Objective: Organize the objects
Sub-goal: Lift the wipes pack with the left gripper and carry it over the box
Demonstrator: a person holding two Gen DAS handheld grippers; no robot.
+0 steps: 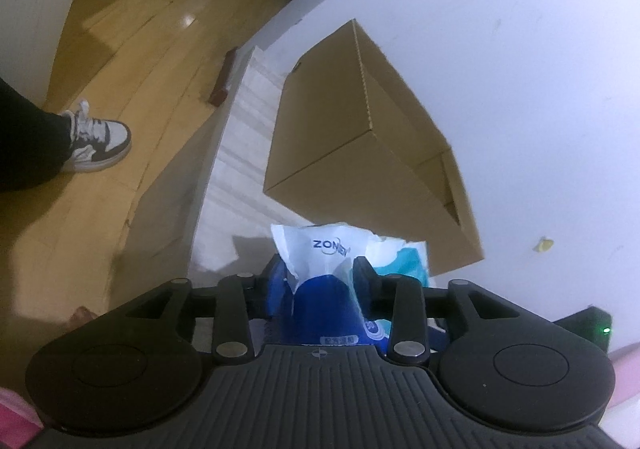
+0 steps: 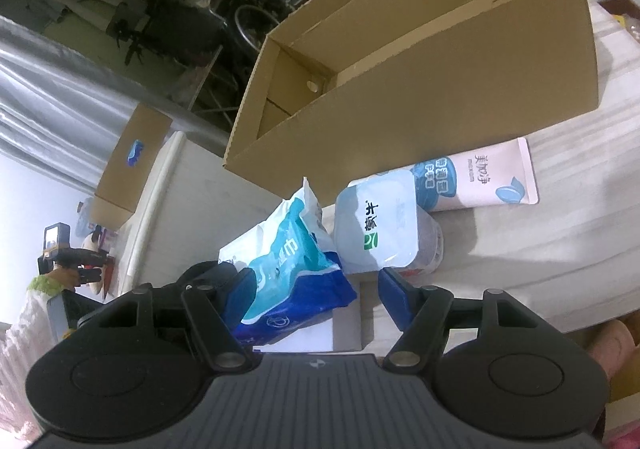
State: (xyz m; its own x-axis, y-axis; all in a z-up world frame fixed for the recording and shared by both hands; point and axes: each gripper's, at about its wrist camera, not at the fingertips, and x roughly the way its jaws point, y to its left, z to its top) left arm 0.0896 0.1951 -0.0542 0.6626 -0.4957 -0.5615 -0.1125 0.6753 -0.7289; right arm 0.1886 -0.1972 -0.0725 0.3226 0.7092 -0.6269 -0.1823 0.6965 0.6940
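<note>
A blue, white and teal soft pouch (image 1: 320, 261) stands between the fingers of my left gripper (image 1: 319, 277); both blue pads touch its crumpled sides, so the gripper is shut on it. In the right wrist view the same pouch (image 2: 288, 261) leans against the left finger (image 2: 240, 297) of my right gripper (image 2: 316, 295). That gripper is open, its right finger apart from the pouch. Just beyond stands an open cardboard box (image 2: 420, 69), seen from its closed side in the left wrist view (image 1: 360, 137). A white lidded tub (image 2: 376, 225) and a pink tube (image 2: 480, 177) lie before the box.
A small white box (image 2: 348, 329) lies under the pouch on the white cloth (image 2: 540, 249). A second cardboard box (image 2: 128, 169) sits at the left. A person's shoe (image 1: 96, 141) is on the wooden floor (image 1: 140, 49). A hand holds a device (image 2: 68, 261) at the far left.
</note>
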